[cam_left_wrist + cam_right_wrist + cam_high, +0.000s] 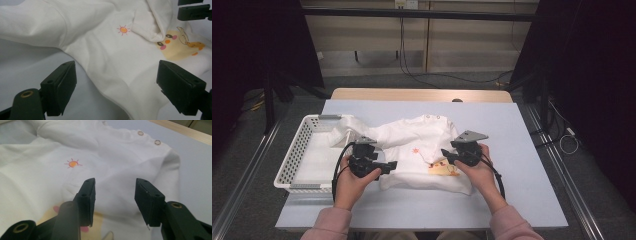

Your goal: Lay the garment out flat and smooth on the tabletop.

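My left gripper (116,87) gapes wide, right gripper (113,200) half-open, both empty over the small white cotton shirt (422,150); a careless pinch risks bunching doubled cloth.

- No words, brand names, numbers or labels can be read anywhere
- Picture marks alone are printed on the white cotton baby shirt (424,150): a small orange sun with pink rays (72,164), and a yellow cartoon animal with dark eyes and pink cheeks (175,45)

left hand-held gripper (393,164) agape, right hand-held gripper (444,155) parted
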Demonstrator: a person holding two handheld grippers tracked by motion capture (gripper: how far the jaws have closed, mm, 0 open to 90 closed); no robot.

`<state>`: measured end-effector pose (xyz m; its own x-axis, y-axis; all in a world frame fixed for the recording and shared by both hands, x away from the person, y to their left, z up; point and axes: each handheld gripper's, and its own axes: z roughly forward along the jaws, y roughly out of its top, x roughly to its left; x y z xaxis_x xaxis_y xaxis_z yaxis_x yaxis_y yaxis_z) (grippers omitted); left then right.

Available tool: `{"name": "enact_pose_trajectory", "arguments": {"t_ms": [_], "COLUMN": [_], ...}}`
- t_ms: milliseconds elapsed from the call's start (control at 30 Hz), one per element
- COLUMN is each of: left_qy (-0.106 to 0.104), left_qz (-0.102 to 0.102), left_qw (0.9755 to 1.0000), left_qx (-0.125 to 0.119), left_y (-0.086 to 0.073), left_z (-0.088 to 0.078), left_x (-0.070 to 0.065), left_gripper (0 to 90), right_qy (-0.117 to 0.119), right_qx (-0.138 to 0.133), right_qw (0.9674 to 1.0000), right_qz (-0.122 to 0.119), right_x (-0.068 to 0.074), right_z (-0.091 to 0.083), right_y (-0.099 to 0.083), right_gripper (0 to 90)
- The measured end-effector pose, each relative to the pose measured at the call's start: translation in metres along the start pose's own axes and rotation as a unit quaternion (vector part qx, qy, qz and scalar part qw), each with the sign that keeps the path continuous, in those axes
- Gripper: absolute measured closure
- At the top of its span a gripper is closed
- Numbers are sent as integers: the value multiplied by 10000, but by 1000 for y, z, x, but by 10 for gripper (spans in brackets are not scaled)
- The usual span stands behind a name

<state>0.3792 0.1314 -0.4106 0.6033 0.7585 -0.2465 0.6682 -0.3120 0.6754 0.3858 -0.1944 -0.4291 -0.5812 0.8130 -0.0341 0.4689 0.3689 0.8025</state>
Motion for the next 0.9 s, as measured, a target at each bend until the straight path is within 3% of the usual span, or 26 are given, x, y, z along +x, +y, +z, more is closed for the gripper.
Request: {"name": "enact_pose_trajectory", "arguments": {"t_ms": [133,167,233,267,300,333,400,433,533,567,600,633,700,733,767,833,867,900], "left_qy": [19,-41,-78,-154,-93,-81,-90,-109,-110,-115,-140,-114,-132,-109,-105,-97,-124,-108], "left_qz": [-3,230,43,21,62,274,256,100,113,108,316,293,103,92,87,91,282,304], "left_qw": [10000,9996,10000,9999,9999,9995,9996,9999,9999,9999,9994,9995,9998,9999,9999,9999,9995,9994], "left_qx": [57,169,-5,7,28,146,102,-10,-19,-26,79,81,-55,-60,-66,-84,55,92], "left_y": [0,1,0,0,1,2,2,2,2,2,3,3,2,2,2,2,2,2], "left_z": [3,2,5,6,6,5,6,7,7,7,5,4,5,5,4,4,2,1], "left_x": [-2,-1,-6,-7,-7,-5,-5,-8,-8,-7,-3,-3,-4,-4,-4,-5,-3,-3], "left_gripper": [158,157,150,148,148,148,146,146,146,146,145,146,146,146,146,146,146,146], "right_qy": [310,393,422,448,484,521,510,504,451,489,571,612,693,716,576,349,276,214], "right_qx": [55,119,247,292,356,381,459,516,655,623,563,567,592,560,564,481,409,321], "right_qw": [9993,9988,9975,9972,9968,9963,9952,9948,9925,9926,9930,9934,9930,9931,9943,9966,9978,9988], "right_qz": [-202,-276,-520,-523,-531,-572,-701,-726,-933,-917,-871,-788,-753,-742,-705,-564,-446,-313], "right_x": [18,23,31,34,35,36,38,39,41,40,39,38,36,34,32,24,18,12], "right_z": [12,16,20,22,23,24,27,29,33,33,32,30,23,20,16,8,5,2], "right_y": [9,10,9,8,6,5,3,2,1,0,0,0,2,3,3,3,3,2], "right_gripper": [525,528,524,521,521,526,545,563,731,816,862,866,844,775,671,647,617,602]}}
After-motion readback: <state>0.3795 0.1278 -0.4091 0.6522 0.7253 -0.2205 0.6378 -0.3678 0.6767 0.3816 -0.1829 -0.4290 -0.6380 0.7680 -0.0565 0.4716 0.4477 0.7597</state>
